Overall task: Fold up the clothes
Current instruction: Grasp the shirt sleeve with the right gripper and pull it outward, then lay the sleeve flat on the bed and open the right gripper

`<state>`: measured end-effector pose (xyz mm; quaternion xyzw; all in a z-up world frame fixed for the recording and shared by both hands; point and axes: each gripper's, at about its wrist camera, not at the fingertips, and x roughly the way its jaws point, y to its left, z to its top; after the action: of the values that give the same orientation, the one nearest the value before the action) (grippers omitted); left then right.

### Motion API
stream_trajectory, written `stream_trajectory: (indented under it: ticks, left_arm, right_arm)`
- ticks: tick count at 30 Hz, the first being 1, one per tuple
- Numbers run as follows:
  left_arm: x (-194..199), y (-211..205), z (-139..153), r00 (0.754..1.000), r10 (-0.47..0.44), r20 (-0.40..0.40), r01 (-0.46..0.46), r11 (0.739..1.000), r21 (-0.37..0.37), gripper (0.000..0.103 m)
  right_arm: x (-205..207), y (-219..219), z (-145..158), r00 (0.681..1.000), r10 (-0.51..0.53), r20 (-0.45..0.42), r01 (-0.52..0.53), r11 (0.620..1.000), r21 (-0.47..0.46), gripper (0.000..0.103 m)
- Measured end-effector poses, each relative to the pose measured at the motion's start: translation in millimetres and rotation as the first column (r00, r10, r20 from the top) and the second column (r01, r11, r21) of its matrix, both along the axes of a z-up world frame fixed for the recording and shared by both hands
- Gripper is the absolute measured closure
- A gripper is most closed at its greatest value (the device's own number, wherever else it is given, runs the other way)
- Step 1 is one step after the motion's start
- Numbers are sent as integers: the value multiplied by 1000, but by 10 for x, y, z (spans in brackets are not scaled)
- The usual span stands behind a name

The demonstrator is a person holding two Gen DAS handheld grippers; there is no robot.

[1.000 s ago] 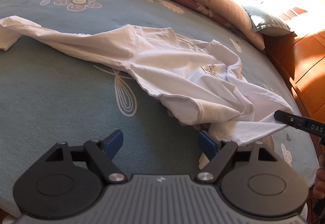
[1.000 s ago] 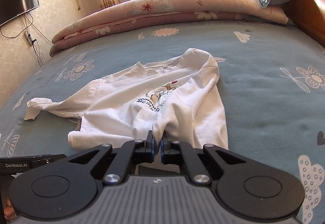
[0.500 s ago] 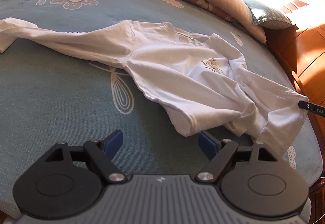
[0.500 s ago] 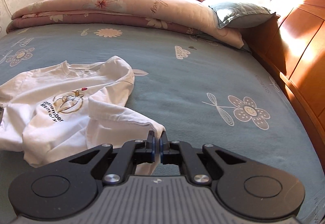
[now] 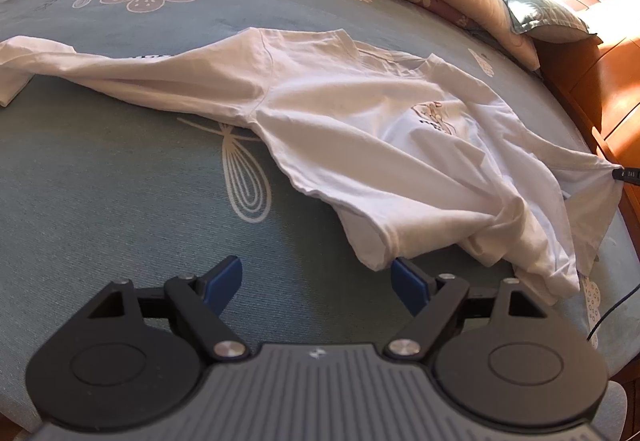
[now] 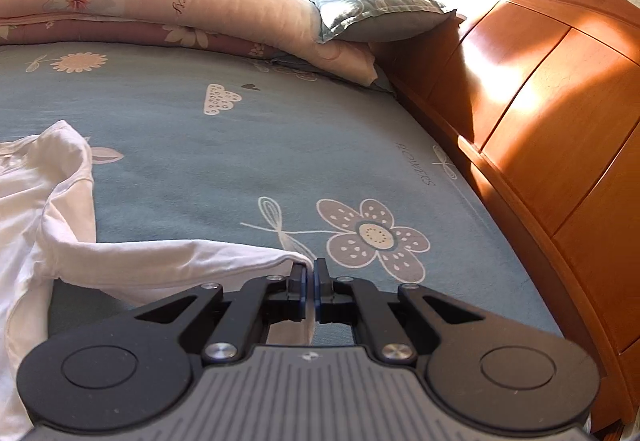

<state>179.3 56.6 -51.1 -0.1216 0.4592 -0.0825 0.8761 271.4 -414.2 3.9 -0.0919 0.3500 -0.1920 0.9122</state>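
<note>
A white long-sleeved shirt (image 5: 360,121) with a small chest print lies stretched across the blue bed sheet (image 5: 100,201). One sleeve trails off to the far left. My right gripper (image 6: 311,273) is shut on the other sleeve's cuff (image 6: 200,253) and holds it pulled out toward the wooden headboard side; its tip (image 5: 626,174) shows at the right edge of the left wrist view. My left gripper (image 5: 316,277) hangs open just above the sheet, near the shirt's bunched hem (image 5: 376,241), with nothing between its fingers.
A rolled floral quilt (image 6: 160,9) and a grey-blue pillow (image 6: 372,13) lie along the far side of the bed. The orange wooden headboard (image 6: 560,121) runs along the right. A thin cable (image 5: 612,313) hangs off the bed's right edge.
My right gripper has swung right with the sleeve cuff, drawing the sleeve out straight and spreading the shirt. The left gripper has stayed almost still and open.
</note>
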Motion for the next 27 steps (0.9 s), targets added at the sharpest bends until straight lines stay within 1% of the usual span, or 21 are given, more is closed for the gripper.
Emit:
stream_trajectory:
  ticks: [5, 7, 10, 13, 14, 16, 17, 18, 20, 23, 25, 27]
  left_arm:
    - [43, -11, -41, 1000, 0, -13, 0, 1000, 6, 21]
    - [67, -12, -65, 1000, 2, -20, -2, 1000, 11, 21]
    - [93, -14, -85, 1000, 2, -26, -2, 1000, 16, 21]
    - [113, -22, -94, 1000, -3, -28, 3, 1000, 14, 21]
    - [116, -28, -98, 1000, -6, -28, 6, 1000, 11, 21]
    - [113, -42, -100, 999, -13, -29, 13, 1000, 11, 21]
    - [111, -50, -100, 999, -17, -30, 17, 1000, 11, 21]
    - [103, -59, -97, 999, -21, -31, 21, 1000, 13, 21]
    - [82, -77, -84, 999, -29, -32, 29, 999, 18, 21]
    - [20, -97, -41, 999, -41, -23, 42, 999, 11, 21]
    - [-23, -113, -6, 999, -52, -15, 52, 999, 1, 21]
    - [-63, -132, 24, 998, -63, -8, 63, 998, -7, 21]
  right_arm:
    - [202, -283, 87, 997, -76, 33, 78, 996, -52, 99]
    - [254, -380, 139, 993, -101, 55, 104, 994, -39, 99]
    - [315, -464, 209, 986, -132, 98, 137, 990, -43, 99]
    - [373, -495, 193, 979, -164, 120, 170, 985, -43, 97]
    - [399, -493, 147, 981, -168, 101, 172, 984, -36, 92]
    - [429, -450, 27, 986, -161, 47, 163, 986, -26, 86]
    - [413, -407, -32, 988, -149, 31, 150, 988, -22, 80]
    - [386, -357, -90, 991, -133, 19, 134, 991, -18, 76]
    - [322, -266, -182, 993, -114, -3, 114, 993, 0, 72]
    - [215, -148, -259, 996, -80, -37, 82, 995, 62, 68]
    - [118, -46, -269, 998, -56, -40, 59, 995, 81, 67]
    - [19, 59, -258, 999, -20, -44, 25, 994, 104, 62]
